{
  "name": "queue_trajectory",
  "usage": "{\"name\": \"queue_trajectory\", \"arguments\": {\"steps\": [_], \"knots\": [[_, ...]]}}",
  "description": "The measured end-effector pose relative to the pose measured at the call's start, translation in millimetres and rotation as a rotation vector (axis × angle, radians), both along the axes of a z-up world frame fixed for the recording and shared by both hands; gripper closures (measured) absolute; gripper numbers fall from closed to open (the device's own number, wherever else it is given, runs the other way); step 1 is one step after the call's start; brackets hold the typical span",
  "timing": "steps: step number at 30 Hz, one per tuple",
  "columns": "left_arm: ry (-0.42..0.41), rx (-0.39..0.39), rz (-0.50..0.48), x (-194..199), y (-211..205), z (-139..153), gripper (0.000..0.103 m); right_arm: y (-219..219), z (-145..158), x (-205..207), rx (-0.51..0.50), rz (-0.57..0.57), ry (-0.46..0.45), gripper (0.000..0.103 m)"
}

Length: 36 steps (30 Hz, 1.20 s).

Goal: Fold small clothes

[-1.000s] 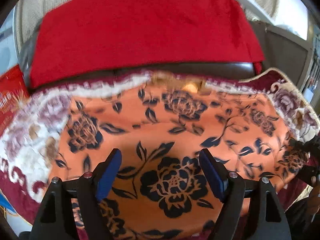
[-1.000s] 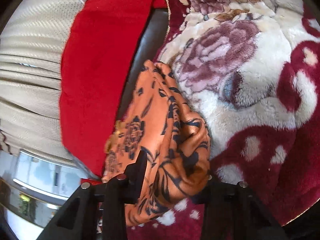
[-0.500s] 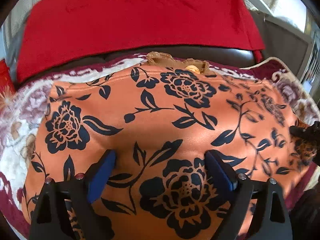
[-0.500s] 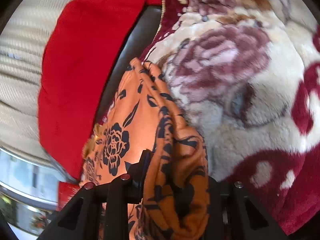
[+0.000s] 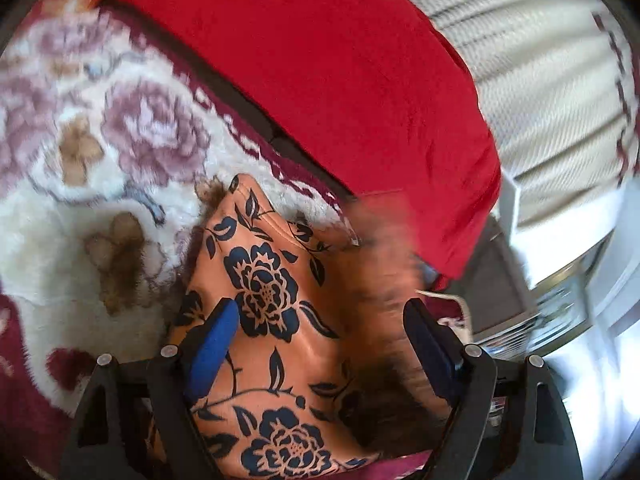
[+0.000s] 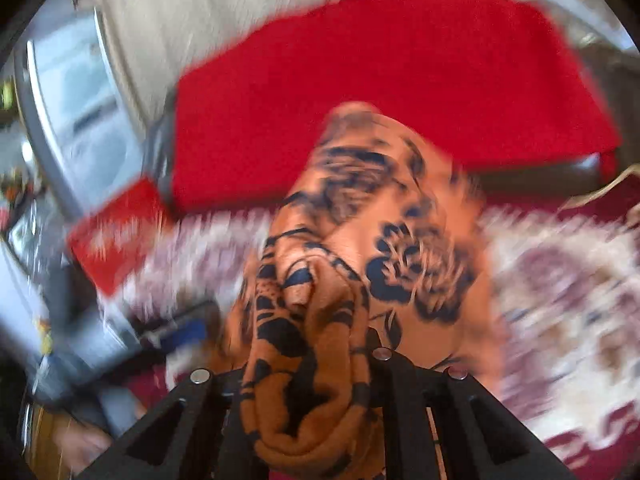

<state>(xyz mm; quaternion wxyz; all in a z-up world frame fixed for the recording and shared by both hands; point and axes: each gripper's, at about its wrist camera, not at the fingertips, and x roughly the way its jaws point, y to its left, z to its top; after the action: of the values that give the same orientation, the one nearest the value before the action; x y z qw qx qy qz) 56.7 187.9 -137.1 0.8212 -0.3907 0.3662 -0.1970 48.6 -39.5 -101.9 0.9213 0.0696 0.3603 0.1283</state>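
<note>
The orange garment with dark blue flowers lies folded over on the fleecy floral blanket. My left gripper is open; its blue pads stand wide apart above the cloth, not gripping it. In the right wrist view my right gripper is shut on a bunched edge of the same garment, which hangs forward from the jaws. That view is blurred by motion.
A red cloth covers the dark sofa back behind the blanket, also in the right wrist view. A cream ribbed curtain and a window lie beyond. A red packet sits at the blanket's left edge.
The garment, spread wide before, is now folded over into a narrower shape. Both grippers have swung round; the right one still holds the cloth and is moving fast.
</note>
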Motion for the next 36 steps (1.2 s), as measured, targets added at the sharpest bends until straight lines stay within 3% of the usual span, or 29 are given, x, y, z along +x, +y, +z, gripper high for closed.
{"name": "queue_trajectory", "arguments": {"steps": [2,3,9,12,13,14,15,16,18,22,24,26,28,29,31,33,36], "knots": [[0.066,-0.057,-0.047,15.4,-4.0,-14.2,0.018,15.4,-46.2,21.5,-0.005,0.029,0.128,0.09],[0.083,-0.073,-0.06,19.5,-7.8,-17.9,0.018,17.4,-55.1,24.3,0.0,0.028,0.142,0.09],[0.037,-0.129,-0.178,44.9,-45.6,2.0,0.018,15.2,-15.3,8.6,-0.018,0.036,0.036,0.09],[0.084,-0.076,-0.223,64.1,-73.6,0.3,0.02,15.0,-16.8,-2.4,-0.013,0.038,0.023,0.09],[0.1,-0.065,-0.237,71.0,-80.6,-3.3,0.038,17.2,-20.9,-7.4,-0.012,0.041,0.025,0.09],[0.123,-0.031,-0.245,76.4,-87.6,-5.6,0.068,18.9,-22.5,-15.8,-0.016,0.043,0.026,0.09],[0.129,-0.008,-0.248,80.0,-90.7,-5.5,0.081,19.3,-25.0,-17.5,-0.023,0.044,0.028,0.09],[0.115,0.0,-0.263,82.0,-90.5,-2.1,0.083,18.9,-24.5,-19.2,-0.033,0.04,0.02,0.09],[0.053,0.002,-0.287,80.6,-87.0,15.4,0.085,16.8,-17.5,-20.8,-0.033,0.039,0.002,0.09],[-0.146,0.077,-0.321,58.9,-66.8,66.4,0.086,25.8,18.8,-34.3,-0.022,0.061,-0.084,0.09],[-0.178,0.089,-0.311,58.4,-47.5,71.8,0.086,34.6,31.0,-40.2,0.003,0.084,-0.114,0.09],[-0.144,0.113,-0.3,69.7,-32.1,53.5,0.086,49.3,35.1,-40.0,0.027,0.112,-0.12,0.086],[-0.046,0.141,-0.281,90.3,-22.5,15.6,0.087,63.0,22.5,-30.6,0.05,0.126,-0.077,0.082],[-0.003,0.153,-0.27,95.9,-18.8,-0.9,0.088,69.4,8.3,-20.9,0.063,0.126,-0.035,0.075],[0.071,0.154,-0.252,101.6,-12.8,-33.3,0.088,80.6,-24.5,-4.8,0.092,0.137,0.064,0.073],[0.065,0.121,-0.246,97.2,-7.3,-39.4,0.088,81.4,-47.9,3.4,0.136,0.132,0.146,0.072],[0.005,0.143,-0.261,94.4,-10.0,-22.7,0.089,74.8,-44.6,-0.5,0.18,0.122,0.135,0.073]]}}
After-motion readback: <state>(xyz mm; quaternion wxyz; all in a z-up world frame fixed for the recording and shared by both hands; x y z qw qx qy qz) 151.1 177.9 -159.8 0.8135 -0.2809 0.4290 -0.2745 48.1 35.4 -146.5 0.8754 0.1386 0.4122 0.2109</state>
